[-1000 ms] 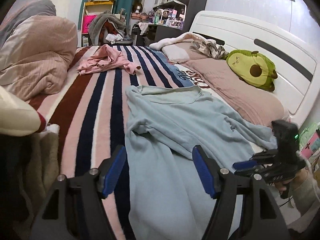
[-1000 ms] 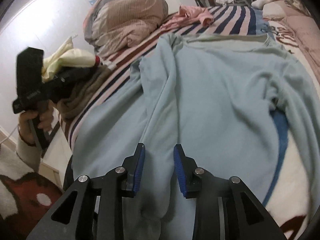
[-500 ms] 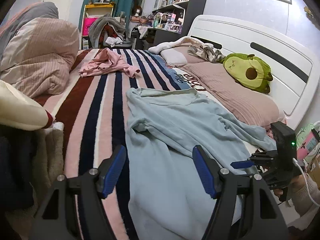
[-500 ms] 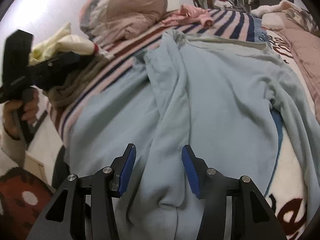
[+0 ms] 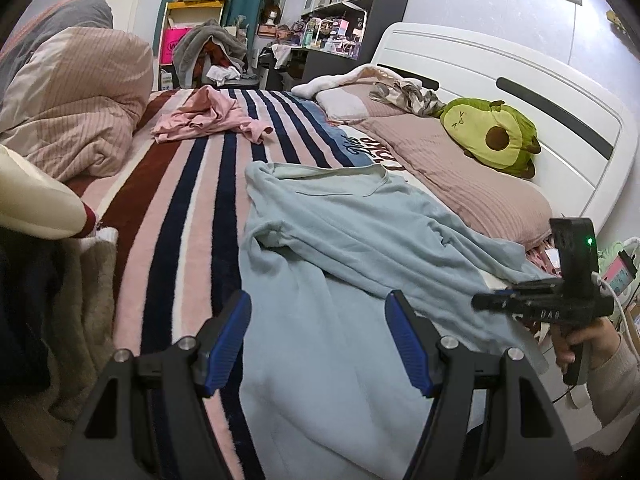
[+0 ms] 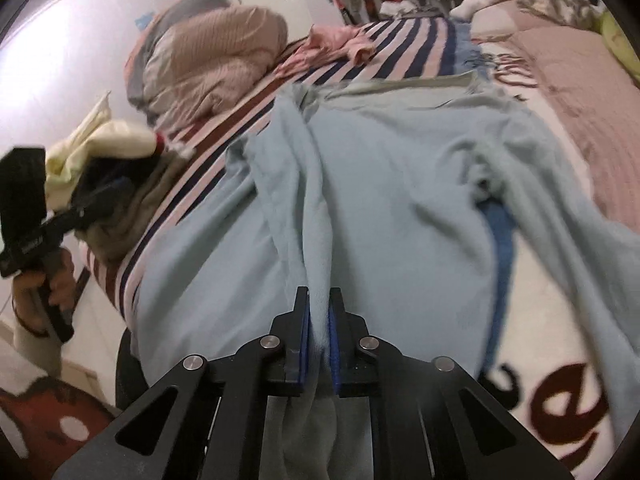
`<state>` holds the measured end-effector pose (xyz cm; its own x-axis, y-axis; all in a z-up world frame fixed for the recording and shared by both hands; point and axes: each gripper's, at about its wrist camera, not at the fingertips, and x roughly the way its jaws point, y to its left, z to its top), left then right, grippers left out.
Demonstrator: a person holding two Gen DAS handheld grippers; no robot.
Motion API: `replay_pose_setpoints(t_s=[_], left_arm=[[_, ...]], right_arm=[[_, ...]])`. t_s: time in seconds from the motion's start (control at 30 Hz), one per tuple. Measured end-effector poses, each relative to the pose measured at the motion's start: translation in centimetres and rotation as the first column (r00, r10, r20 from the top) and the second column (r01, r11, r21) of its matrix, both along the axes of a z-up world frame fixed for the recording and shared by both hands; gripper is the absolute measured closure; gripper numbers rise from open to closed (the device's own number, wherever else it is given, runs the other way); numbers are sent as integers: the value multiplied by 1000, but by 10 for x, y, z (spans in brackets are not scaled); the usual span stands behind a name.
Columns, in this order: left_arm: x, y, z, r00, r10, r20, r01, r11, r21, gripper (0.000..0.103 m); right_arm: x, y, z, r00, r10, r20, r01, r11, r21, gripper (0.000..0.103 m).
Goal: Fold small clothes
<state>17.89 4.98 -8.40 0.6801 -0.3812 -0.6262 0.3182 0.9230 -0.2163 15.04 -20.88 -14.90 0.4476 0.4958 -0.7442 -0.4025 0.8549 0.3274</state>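
Note:
A light blue long-sleeved top [image 5: 340, 248] lies spread on the striped blanket [image 5: 176, 208], collar toward the far end, one sleeve folded across its body. My left gripper [image 5: 318, 340] is open and empty, held above the top's lower part. My right gripper [image 6: 319, 328] is shut on a ridge of the light blue top [image 6: 400, 208] near its hem. In the left wrist view the right gripper [image 5: 560, 300] sits at the bed's right edge. In the right wrist view the left gripper [image 6: 44, 224] is off the bed's left side.
A crumpled pink garment [image 5: 208, 118] lies further up the blanket. A rolled pink duvet [image 5: 76, 100] is at the far left. A pile of clothes [image 5: 44, 272] sits at the near left. Pillows and an avocado plush [image 5: 492, 136] line the white headboard [image 5: 520, 80].
My right gripper went from open to shut, pinching a fold of the blue top. The left gripper stayed open and moved little.

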Motion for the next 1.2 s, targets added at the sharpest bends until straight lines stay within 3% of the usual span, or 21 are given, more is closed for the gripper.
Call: replay_pose_setpoints(t_s=[0.2, 0.27, 0.37, 0.5, 0.53, 0.63, 0.87, 0.93, 1.07, 1.2], left_arm=[[1, -6, 1, 1000, -6, -6, 6, 1000, 13, 37], [2, -8, 2, 1000, -12, -5, 12, 1000, 16, 37], [4, -12, 3, 1000, -22, -3, 22, 1000, 18, 37], [4, -15, 3, 999, -32, -2, 32, 999, 20, 37], [3, -15, 3, 999, -34, -1, 34, 999, 21, 37], [2, -13, 2, 1000, -31, -2, 31, 999, 21, 37], [0, -9, 2, 1000, -17, -3, 18, 1000, 14, 37], [0, -8, 2, 1000, -16, -2, 16, 1000, 14, 37], [-1, -9, 2, 1000, -14, 0, 14, 1000, 15, 37], [0, -10, 1, 1000, -16, -3, 16, 999, 36, 37]], right_arm=[[9, -25, 6, 998, -55, 8, 55, 998, -8, 100], [12, -27, 4, 999, 7, -46, -4, 998, 65, 100], [6, -14, 10, 991, 117, -58, -108, 985, 136, 99], [6, -5, 11, 991, 115, -66, -112, 992, 52, 95], [8, -8, 8, 993, 94, -73, -92, 995, 33, 89], [14, -19, 0, 994, 43, -100, -39, 998, 46, 86], [23, -28, -1, 994, -6, -107, 16, 996, 93, 91], [25, -23, -2, 996, -1, -94, 7, 998, 54, 99], [31, -15, -6, 995, 18, -101, -14, 999, 40, 101], [33, -15, 8, 999, 17, -47, -18, 1000, -6, 102]])
